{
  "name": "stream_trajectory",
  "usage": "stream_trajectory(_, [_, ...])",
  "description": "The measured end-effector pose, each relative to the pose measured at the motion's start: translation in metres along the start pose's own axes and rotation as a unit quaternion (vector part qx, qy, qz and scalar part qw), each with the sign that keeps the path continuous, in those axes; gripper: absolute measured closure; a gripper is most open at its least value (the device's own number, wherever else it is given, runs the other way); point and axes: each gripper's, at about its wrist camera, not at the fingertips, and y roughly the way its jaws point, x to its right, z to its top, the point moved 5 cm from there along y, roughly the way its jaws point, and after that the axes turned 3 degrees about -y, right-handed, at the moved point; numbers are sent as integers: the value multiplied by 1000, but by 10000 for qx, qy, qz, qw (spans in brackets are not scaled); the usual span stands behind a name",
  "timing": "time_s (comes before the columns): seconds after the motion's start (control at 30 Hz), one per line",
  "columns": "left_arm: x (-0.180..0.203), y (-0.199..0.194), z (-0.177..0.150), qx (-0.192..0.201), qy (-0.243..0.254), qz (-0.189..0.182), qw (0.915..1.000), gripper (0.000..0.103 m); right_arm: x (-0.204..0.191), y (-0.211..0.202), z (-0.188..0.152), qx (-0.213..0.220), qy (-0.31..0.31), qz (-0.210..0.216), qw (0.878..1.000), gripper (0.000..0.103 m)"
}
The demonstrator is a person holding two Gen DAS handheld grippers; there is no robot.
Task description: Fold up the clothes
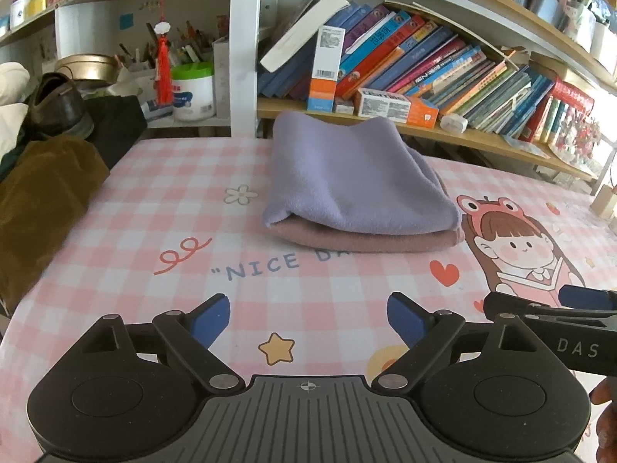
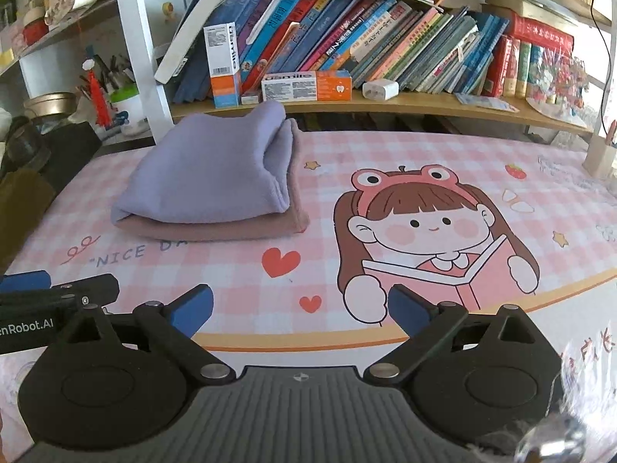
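Two empty claws hover over a bench with folded clothes.

The bench (image 1: 127,212), under a pink checked cover, carries a folded purple cloth (image 1: 347,177) stacked on a folded pink one (image 1: 370,240) near the bookshelf (image 2: 385,102). The left claw (image 1: 308,322) and right claw (image 2: 300,310) tilt downward side by side, jaws wide apart, well short of the stack.

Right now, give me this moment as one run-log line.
left gripper: open, empty | right gripper: open, empty | lilac cloth: folded, on mauve cloth | both apart from grippers
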Motion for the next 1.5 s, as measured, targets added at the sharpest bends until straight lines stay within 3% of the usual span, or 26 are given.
stream_trajectory(1.5, [-1, 2, -1, -71, 80, 94, 9999, 5, -5, 3, -2, -141, -77, -8, 9999, 4])
